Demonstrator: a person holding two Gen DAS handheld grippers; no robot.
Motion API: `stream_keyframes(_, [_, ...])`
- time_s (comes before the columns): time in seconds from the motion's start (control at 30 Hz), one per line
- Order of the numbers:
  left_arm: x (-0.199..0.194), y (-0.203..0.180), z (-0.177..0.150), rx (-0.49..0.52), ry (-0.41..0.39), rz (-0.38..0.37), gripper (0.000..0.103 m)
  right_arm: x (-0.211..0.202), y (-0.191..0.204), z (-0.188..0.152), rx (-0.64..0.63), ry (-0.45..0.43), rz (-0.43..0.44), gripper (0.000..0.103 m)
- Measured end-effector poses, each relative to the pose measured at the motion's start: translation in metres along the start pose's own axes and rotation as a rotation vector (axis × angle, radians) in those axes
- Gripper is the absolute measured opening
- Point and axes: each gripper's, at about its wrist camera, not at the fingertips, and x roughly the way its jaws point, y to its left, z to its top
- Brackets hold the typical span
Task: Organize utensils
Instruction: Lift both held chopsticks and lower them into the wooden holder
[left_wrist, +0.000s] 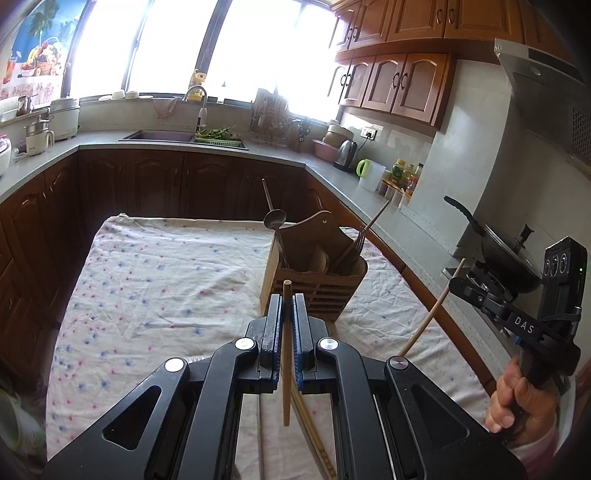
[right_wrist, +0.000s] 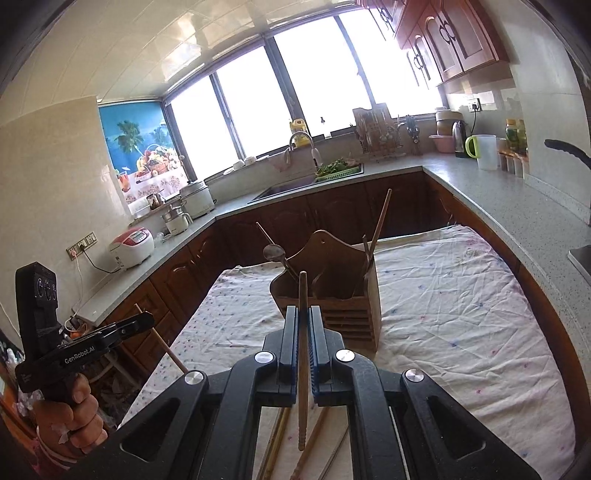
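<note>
A wooden utensil holder (left_wrist: 314, 273) (right_wrist: 340, 295) stands on the flowered cloth, holding a metal spoon (left_wrist: 275, 218), a fork (left_wrist: 356, 242) and a chopstick (right_wrist: 380, 225). My left gripper (left_wrist: 287, 306) is shut on a wooden chopstick (left_wrist: 286, 354), held above the cloth just in front of the holder. My right gripper (right_wrist: 303, 317) is shut on another wooden chopstick (right_wrist: 303, 362), also short of the holder. Each gripper shows in the other's view: the right one (left_wrist: 458, 284), the left one (right_wrist: 146, 319). Several more chopsticks (right_wrist: 314, 443) lie on the cloth under the grippers.
The cloth-covered table (left_wrist: 166, 280) sits inside a U-shaped kitchen counter (right_wrist: 498, 199). A wok (left_wrist: 513, 254) sits on the stove at right. A sink (left_wrist: 162, 136), a rice cooker (right_wrist: 133, 245) and a kettle (left_wrist: 347, 155) stand on the counter.
</note>
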Motion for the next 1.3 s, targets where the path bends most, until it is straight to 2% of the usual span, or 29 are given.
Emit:
stream_keyframes(0.4, [0.0,0.001,0.025,-0.014,-0.051,-0.007,0.004,0.005,-0.006,0.015,0.006,-0.028,-0.02,0.005])
stream_keyframes(0.87, [0.009,-0.008,0.098,-0.01,-0.187,-0.023,0.004,0.012,-0.02,0.084,0.006,-0.16,-0.059,0.005])
stream_keyframes(1.1, [0.032,-0.012,0.138,-0.013,-0.259,-0.008,0.004,0.023,-0.03,0.122,0.016,-0.236,-0.094,0.005])
stream_keyframes(1.3, [0.076,-0.001,0.143,-0.06,-0.232,-0.003,0.004,0.054,-0.041,0.125,0.036,-0.226,-0.12,0.005])
